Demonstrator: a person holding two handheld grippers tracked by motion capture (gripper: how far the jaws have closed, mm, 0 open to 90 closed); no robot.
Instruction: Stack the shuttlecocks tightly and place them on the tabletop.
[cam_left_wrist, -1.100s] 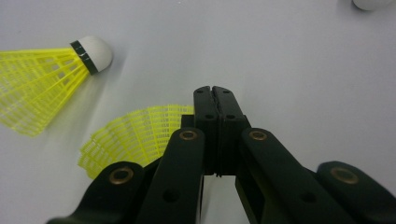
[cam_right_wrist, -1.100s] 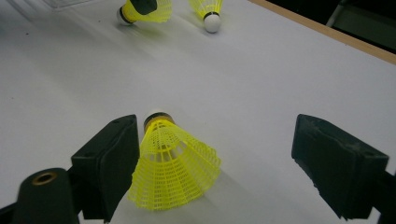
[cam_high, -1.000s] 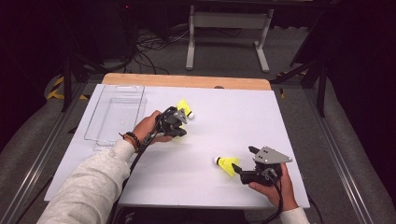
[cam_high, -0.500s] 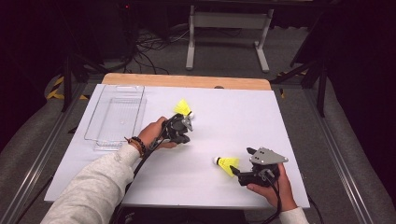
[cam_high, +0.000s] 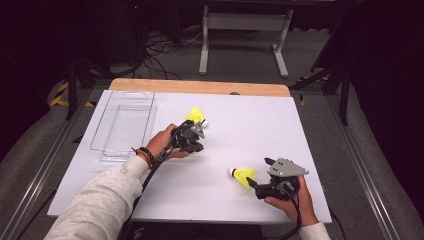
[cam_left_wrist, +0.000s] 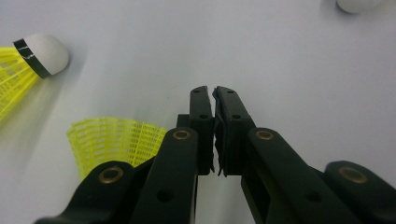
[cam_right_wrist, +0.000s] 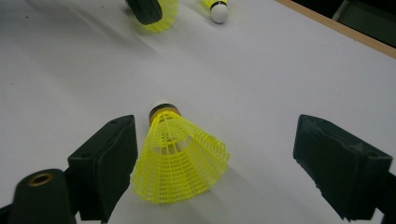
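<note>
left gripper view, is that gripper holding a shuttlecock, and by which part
Nothing is held. The left gripper has its jaws shut together with nothing between them; the yellow shuttlecock lies beside them on the table, skirt outside the jaws.

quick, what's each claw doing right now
Left claw: shut, nothing between the jaws; a shuttlecock lies beside it.
Right claw: open, jaws wide around a second shuttlecock, not gripping it.

A light grey sleeve (cam_high: 95, 200) and a dark beaded bracelet (cam_high: 145, 155) are worn behind the left gripper (cam_left_wrist: 214, 95). Brass rivets are set behind its black fingers (cam_left_wrist: 201, 112). The right gripper (cam_right_wrist: 215, 154) is topped by a grey plate (cam_high: 286, 168).
</note>
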